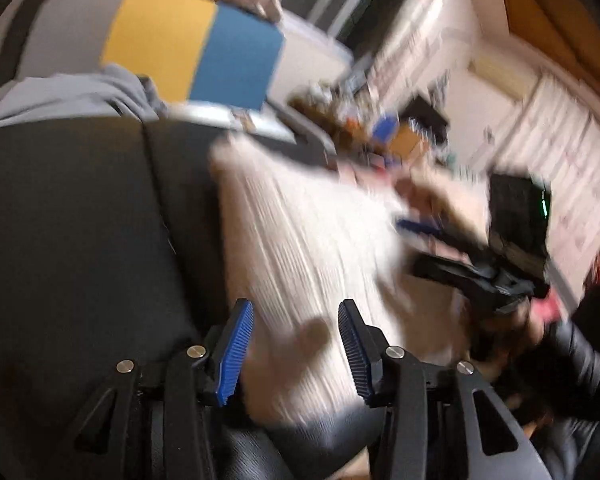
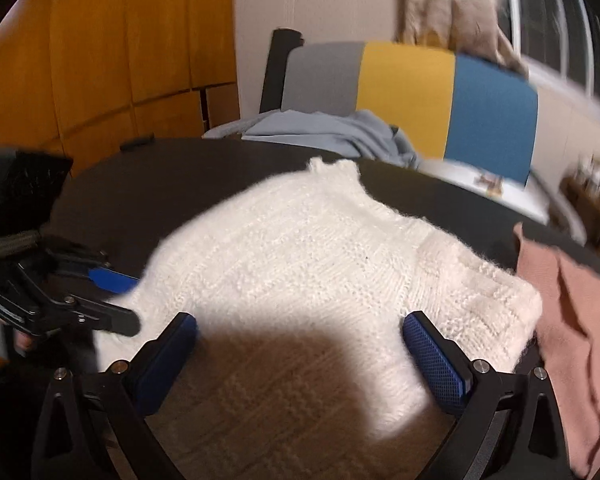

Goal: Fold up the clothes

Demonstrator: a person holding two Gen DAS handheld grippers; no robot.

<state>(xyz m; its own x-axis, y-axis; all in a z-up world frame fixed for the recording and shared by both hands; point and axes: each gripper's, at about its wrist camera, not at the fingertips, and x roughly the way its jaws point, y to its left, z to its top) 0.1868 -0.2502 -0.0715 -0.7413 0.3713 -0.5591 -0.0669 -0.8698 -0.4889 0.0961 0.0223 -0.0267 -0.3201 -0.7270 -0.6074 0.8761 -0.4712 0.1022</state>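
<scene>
Blue-padded fingers (image 2: 434,360) of the right claw (image 2: 300,356) frame the near edge of a white knitted sweater (image 2: 300,264), spread wide apart with nothing between them but the knit lying below. That sweater lies flat on a dark table (image 2: 148,192), its ribbed collar pointing toward the table's far edge and one sleeve folded in thick on the right side. A shadow covers the sweater's nearest part.

From the left wrist view the same sweater (image 1: 300,240) appears blurred by motion; the left claw (image 1: 296,352) hangs over it with its blue pads released and parted, gripping nothing. In the right wrist view this left claw (image 2: 112,300) sits at the sweater's left edge, one blue finger just beside the knit; whether it touches cannot be told. Across the sweater in the left wrist view, the right claw (image 1: 440,248) shows as a dark blur, with a black glossy sleeve (image 1: 580,356) behind it.

Just right of the sweater lies a pink garment (image 2: 572,340), bunched at the table's edge. Beyond the sweater's collar, a light blue-grey garment (image 2: 328,132) is heaped past the table's far edge, in front of a panel striped grey, yellow and blue (image 2: 408,96). Left of that panel stands an orange wooden wall (image 2: 100,52).
</scene>
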